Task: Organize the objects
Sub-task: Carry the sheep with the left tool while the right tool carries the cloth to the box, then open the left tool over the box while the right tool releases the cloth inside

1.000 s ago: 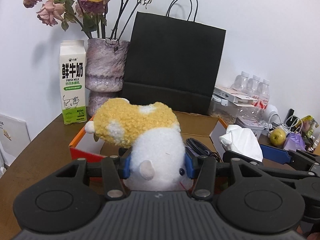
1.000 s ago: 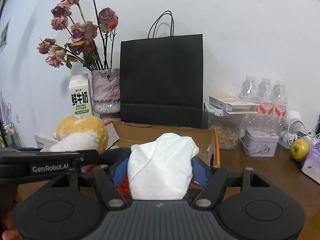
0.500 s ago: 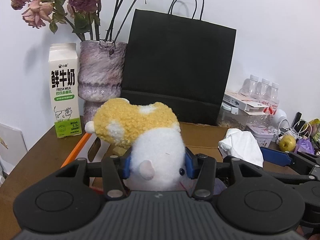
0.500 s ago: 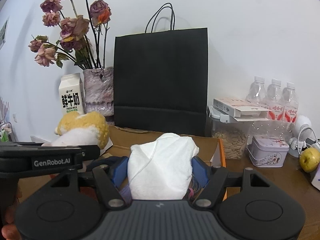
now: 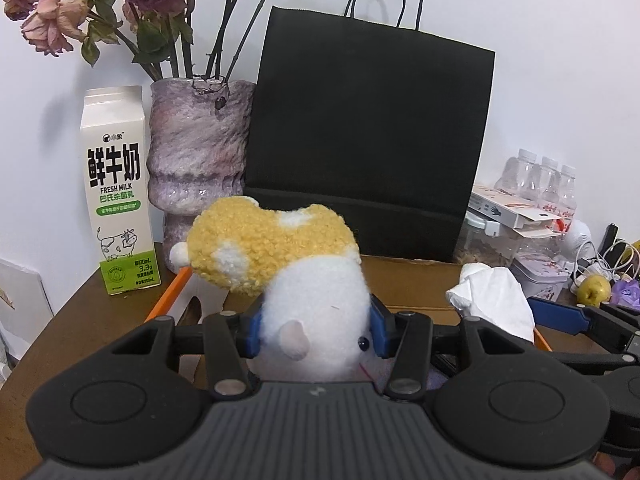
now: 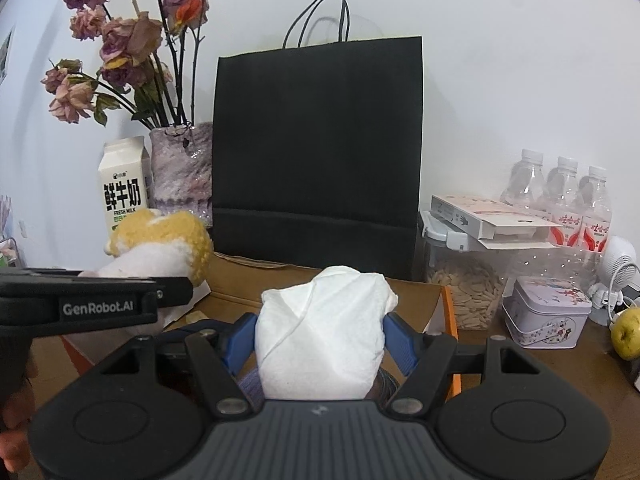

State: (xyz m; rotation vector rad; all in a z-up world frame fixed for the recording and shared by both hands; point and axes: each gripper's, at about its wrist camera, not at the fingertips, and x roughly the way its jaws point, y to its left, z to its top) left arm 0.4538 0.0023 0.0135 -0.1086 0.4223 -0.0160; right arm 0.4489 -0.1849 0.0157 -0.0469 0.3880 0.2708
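The left gripper (image 5: 316, 334) is clamping a fluffy yellow-and-white plush toy (image 5: 296, 276); the right gripper (image 6: 320, 336) is squeezing a crumpled white tissue wad (image 6: 320, 332) near an open cardboard box (image 6: 416, 300).

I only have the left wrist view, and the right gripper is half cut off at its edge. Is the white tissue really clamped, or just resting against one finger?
Observer: Clamped. In the right wrist view the right gripper has both blue pads pressing the tissue wad, one from each side.
Operator: What stands beyond it on that side?
Observer: A clear jar of pale seeds, between the cardboard box and a flowered tin.
Operator: Any part of the person showing?
Observer: A hand, at the lower left edge of that view.
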